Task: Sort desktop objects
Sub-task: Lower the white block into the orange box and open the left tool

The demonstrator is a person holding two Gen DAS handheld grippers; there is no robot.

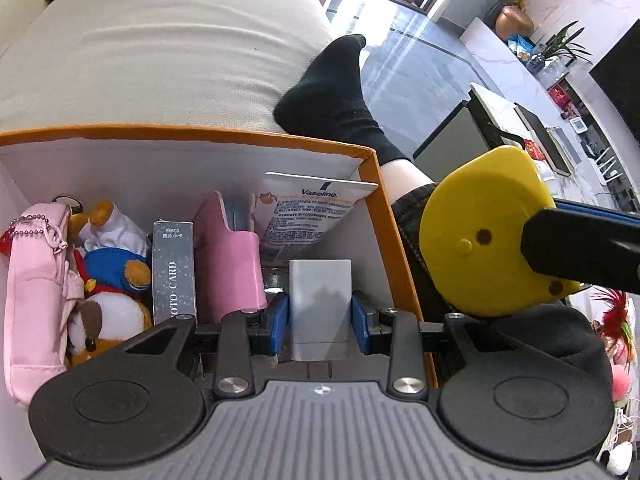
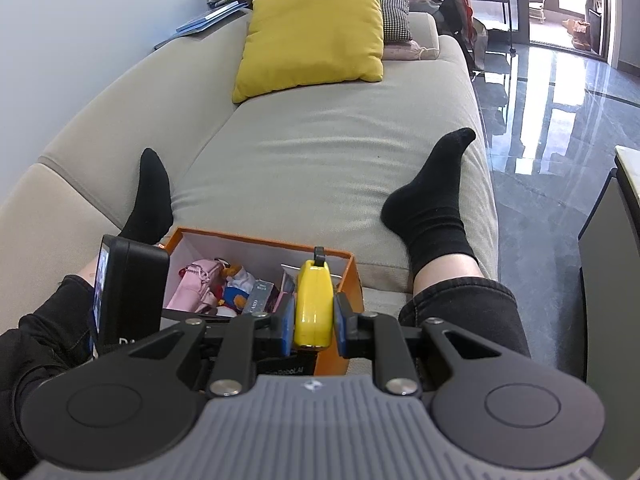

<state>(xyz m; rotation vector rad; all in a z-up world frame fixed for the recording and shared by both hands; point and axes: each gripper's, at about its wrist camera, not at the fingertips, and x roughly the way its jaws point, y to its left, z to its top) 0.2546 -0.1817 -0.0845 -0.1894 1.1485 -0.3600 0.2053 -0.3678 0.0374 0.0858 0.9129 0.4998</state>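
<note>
Gripped between the blue pads of the left tool (image 1: 320, 316) is a small white charger block (image 1: 320, 304), its plug prongs pointing back toward the camera; the pads press on both of its sides. It hangs inside the orange box (image 1: 384, 216), close to the box's right wall. Taking that box as the landmark: along its left wall stands a pink pouch (image 1: 36, 292) with a bead chain, next to it a plush toy (image 1: 108, 300) in a blue cap, then a grey photo card box (image 1: 174, 272) standing upright, then a pink case (image 1: 228, 256) leaning toward the back. Behind the charger block, against the far right corner, a Vaseline packet (image 1: 312, 212) leans tilted.

Just outside the box's right wall, the right tool (image 2: 314, 320) is closed narrowly on a yellow tape measure (image 2: 313, 304), held edge-on between its pads. From the left wrist view the same tape measure (image 1: 484, 236) shows its flat yellow face beside the box rim.

The box sits on a grey sofa (image 2: 320, 160), between a person's legs in black socks (image 2: 432, 196). Well beyond the box, at the sofa's far end, lies a yellow cushion (image 2: 316, 32).
</note>
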